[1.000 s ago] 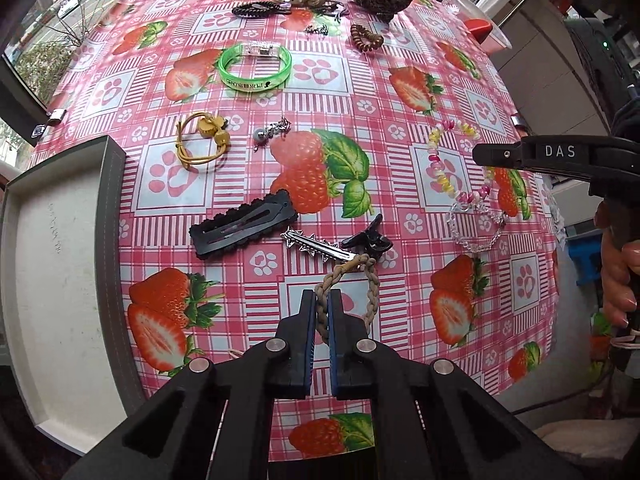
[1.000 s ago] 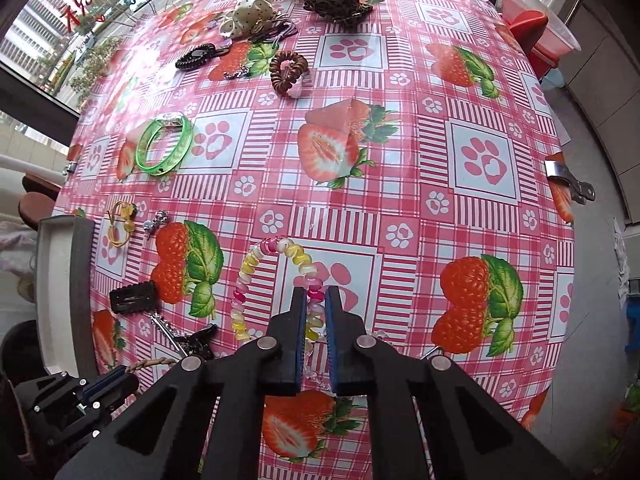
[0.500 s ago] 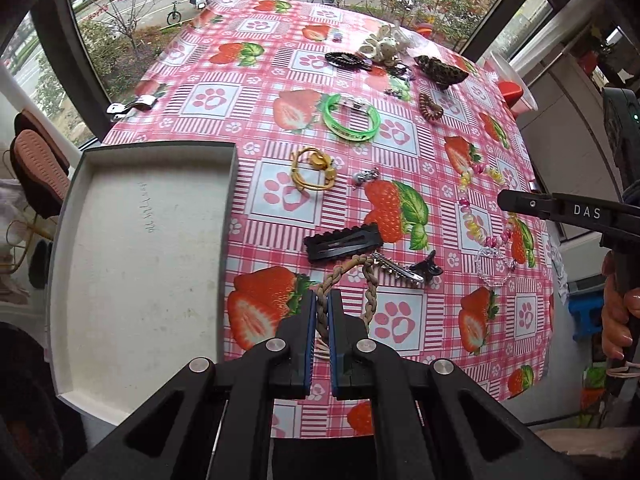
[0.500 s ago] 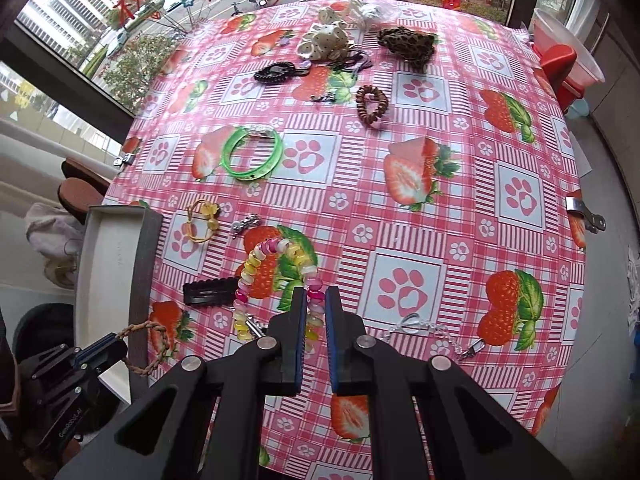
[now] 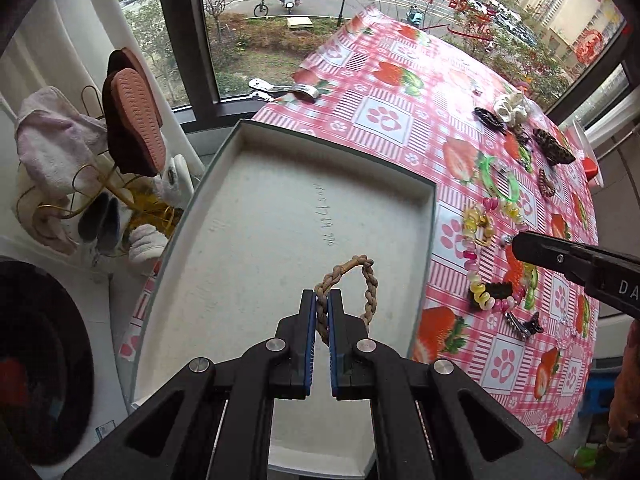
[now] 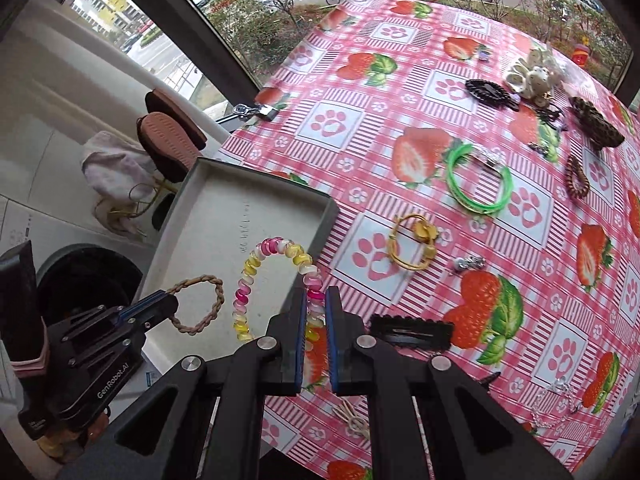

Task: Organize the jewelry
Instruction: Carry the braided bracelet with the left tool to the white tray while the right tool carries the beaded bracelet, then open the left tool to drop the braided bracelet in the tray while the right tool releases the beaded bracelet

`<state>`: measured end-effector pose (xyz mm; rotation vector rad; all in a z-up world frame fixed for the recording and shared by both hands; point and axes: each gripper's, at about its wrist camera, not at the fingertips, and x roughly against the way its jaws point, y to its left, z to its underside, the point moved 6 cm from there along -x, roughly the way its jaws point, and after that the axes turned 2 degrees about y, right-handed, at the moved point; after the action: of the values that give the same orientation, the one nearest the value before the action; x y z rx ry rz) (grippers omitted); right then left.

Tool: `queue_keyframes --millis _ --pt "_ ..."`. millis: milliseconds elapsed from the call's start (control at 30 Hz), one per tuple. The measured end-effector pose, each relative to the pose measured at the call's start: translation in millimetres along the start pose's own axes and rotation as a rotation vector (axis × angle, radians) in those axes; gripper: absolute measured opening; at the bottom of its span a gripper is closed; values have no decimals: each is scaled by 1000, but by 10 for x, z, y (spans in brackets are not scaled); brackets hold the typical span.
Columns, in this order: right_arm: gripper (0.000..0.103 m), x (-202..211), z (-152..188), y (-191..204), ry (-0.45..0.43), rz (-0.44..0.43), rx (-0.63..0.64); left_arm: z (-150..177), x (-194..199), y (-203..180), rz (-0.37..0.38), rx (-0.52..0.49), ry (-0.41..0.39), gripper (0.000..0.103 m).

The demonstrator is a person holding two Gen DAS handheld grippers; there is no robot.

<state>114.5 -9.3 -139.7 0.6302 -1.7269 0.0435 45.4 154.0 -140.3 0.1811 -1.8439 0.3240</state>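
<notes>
You are in a home, by a big window (image 5: 280, 20) over a street. A strawberry tablecloth (image 6: 440, 128) covers the table, and slippers (image 5: 136, 128) hang beside a washing machine (image 5: 44, 360).

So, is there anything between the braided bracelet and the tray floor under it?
Nothing visible. The braided bracelet hangs from the left hand-held gripper over the bare floor of the tray.
</notes>
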Motion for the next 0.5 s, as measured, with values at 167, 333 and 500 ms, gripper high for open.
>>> queue_keyframes --millis 167,333,500 --pt "10 -318 -193 296 31 -4 28 -165 -210 224 -37 30 -4 12" --pt "10 -642 -312 395 65 24 28 -289 -463 357 -74 42 13 12" --pt "10 -917 -356 368 100 49 11 -334 -658 416 -119 29 30 12"
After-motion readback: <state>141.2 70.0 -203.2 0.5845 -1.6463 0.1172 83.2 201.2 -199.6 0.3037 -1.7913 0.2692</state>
